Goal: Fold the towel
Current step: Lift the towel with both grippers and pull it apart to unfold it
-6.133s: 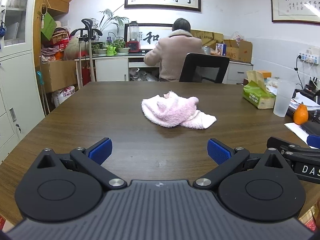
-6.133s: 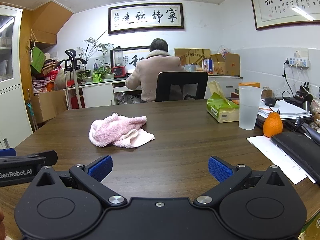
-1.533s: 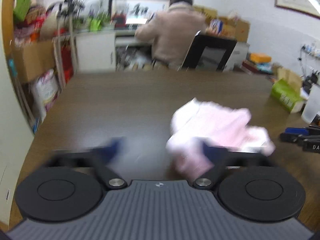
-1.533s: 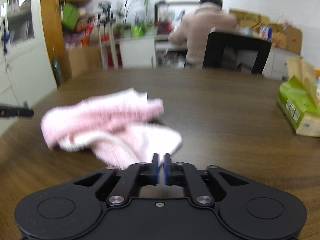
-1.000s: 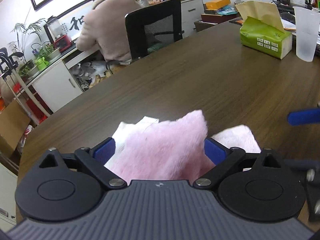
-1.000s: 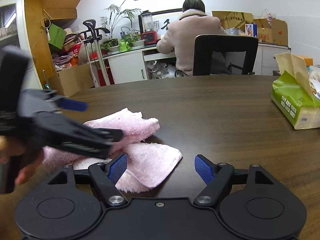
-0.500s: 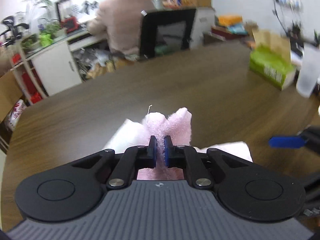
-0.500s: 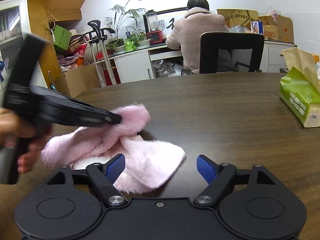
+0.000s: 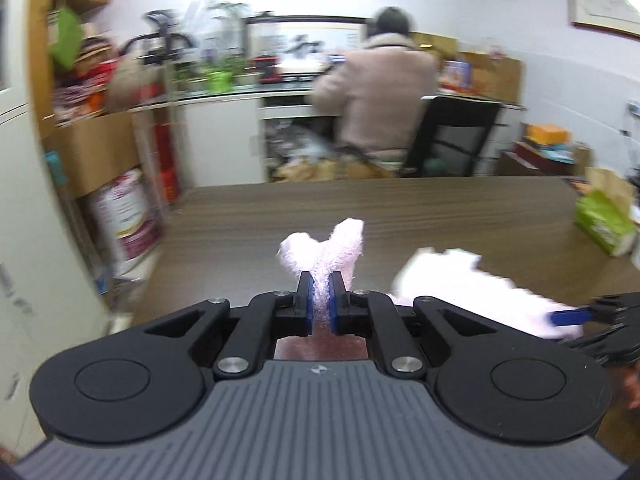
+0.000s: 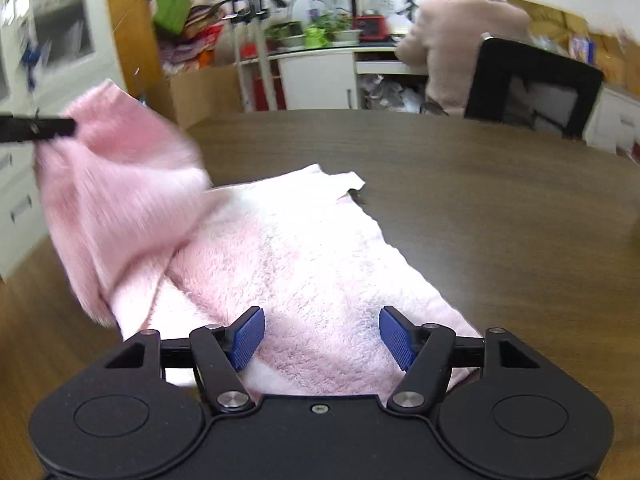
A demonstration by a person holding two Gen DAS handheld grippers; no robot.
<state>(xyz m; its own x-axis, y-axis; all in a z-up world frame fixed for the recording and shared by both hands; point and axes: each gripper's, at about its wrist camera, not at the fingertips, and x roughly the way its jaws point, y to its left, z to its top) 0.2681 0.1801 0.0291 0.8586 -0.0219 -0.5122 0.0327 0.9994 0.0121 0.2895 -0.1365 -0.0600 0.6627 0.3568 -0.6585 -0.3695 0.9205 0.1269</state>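
Towel (image 10: 304, 256): pink, fluffy pile, paler and near white where the light hits it. Most of it lies spread flat on the dark wood table (image 10: 500, 200), directly ahead of the right gripper (image 10: 322, 338). One end is lifted off the table, up and to the left of that gripper, hanging in a blurred fold.

Long axis of the flat part: from just in front of the right gripper, away and slightly leftward, ending in a thin ragged corner at the far end. Its near edge passes under and between the right gripper's blue pads (image 10: 248, 334).

Right gripper: fingers spread wide, low over the near end of the towel; contact with the cloth cannot be made out.

Left gripper (image 9: 318, 300): pads pressed together on a pinch of towel, two pink tufts sticking up just past the fingertips. Rest of the towel trails down to its right, blurred.

Green tissue box (image 9: 604, 224) sits far to the right of the left gripper, on the table.
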